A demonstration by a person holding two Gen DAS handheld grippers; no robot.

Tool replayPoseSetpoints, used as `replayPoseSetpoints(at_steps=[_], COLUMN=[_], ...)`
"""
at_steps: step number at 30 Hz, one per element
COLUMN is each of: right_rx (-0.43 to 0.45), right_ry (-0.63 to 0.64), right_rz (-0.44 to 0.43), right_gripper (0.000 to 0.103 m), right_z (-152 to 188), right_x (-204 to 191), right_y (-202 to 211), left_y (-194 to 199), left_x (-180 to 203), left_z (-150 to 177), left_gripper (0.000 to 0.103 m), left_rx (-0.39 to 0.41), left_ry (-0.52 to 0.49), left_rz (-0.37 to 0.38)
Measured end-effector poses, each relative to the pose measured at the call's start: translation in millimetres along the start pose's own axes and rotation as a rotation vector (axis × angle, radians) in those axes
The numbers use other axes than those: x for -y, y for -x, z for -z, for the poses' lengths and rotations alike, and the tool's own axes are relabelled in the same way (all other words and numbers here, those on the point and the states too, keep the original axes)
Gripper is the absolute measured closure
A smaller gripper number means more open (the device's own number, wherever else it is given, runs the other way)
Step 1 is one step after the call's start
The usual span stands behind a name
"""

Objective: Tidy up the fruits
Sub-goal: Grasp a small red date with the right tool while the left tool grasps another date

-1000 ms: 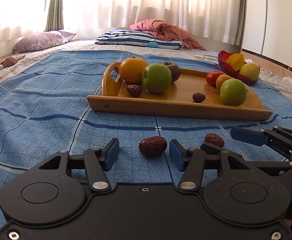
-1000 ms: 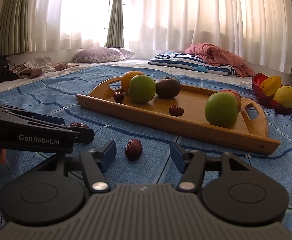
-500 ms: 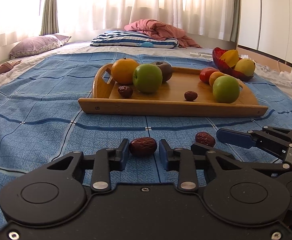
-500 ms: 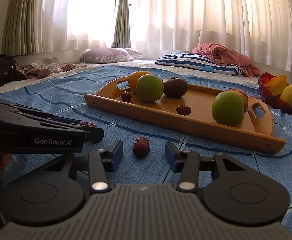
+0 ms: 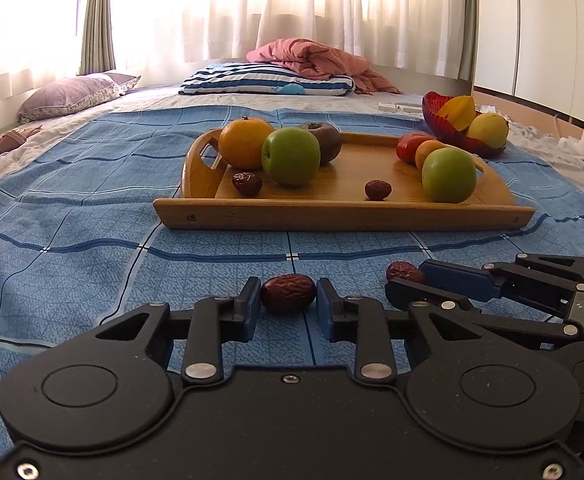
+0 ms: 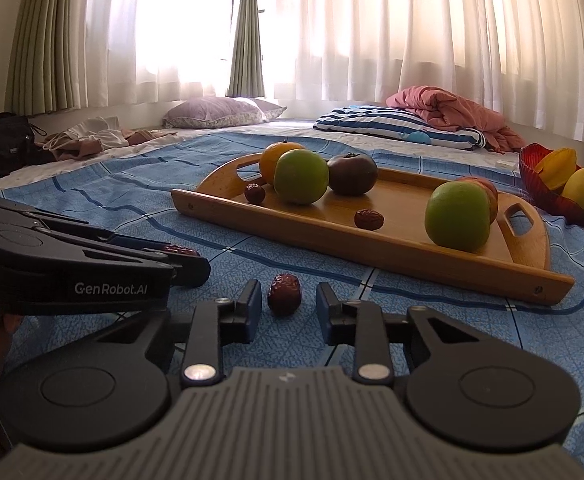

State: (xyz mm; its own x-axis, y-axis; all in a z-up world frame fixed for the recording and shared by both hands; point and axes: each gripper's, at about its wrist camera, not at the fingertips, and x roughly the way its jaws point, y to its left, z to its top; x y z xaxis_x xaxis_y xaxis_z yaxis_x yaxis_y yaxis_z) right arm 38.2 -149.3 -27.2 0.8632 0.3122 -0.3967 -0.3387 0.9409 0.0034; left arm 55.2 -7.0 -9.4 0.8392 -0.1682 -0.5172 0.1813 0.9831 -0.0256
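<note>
In the left wrist view, the left gripper (image 5: 287,305) has its fingers (image 5: 251,300) pressed against both ends of a wrinkled red date (image 5: 288,293) that lies on the blue bedspread (image 5: 71,216). The date's long axis runs crosswise from 9 to 3 o'clock, so it is pinched end to end, and the grip looks closed on it. The wooden tray (image 5: 344,216) with the other fruit sits ahead at 12 o'clock, so the carry would go straight forward. In the same view the right gripper (image 5: 408,280) reaches in from 3 o'clock toward a second date (image 5: 402,271). In the right wrist view, that second date (image 6: 284,293) stands with its long axis from 12 to 6 o'clock, centred between the right gripper's (image 6: 287,304) fingers (image 6: 324,300). These have just been closing, yet a sliver of bedspread appears to show on each side, so they seem not to grip it yet. The tray (image 6: 372,256) lies toward 1 o'clock, and the left gripper (image 6: 187,264) comes in from 9 o'clock.
</note>
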Motion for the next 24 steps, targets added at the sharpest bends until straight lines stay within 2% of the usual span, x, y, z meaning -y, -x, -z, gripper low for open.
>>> replayPoseSetpoints(at_steps=[3,24], right_rx=[0.001,0.032], right_ry=[0.006,-0.006], right_rz=[-0.005,0.028], right_gripper=[0.077,0.081], right_z=[0.2,1.4], right_x=[-0.8,0.0], right_y=[0.0,5.3], left_y=[0.4,0.5], left_x=[0.8,3.7], left_z=[-0.2,-3.1], left_gripper=[0.075,0.075], left_rx=[-0.001,-0.005], left_ry=[-0.002,-0.011], left_rz=[0.003,0.008])
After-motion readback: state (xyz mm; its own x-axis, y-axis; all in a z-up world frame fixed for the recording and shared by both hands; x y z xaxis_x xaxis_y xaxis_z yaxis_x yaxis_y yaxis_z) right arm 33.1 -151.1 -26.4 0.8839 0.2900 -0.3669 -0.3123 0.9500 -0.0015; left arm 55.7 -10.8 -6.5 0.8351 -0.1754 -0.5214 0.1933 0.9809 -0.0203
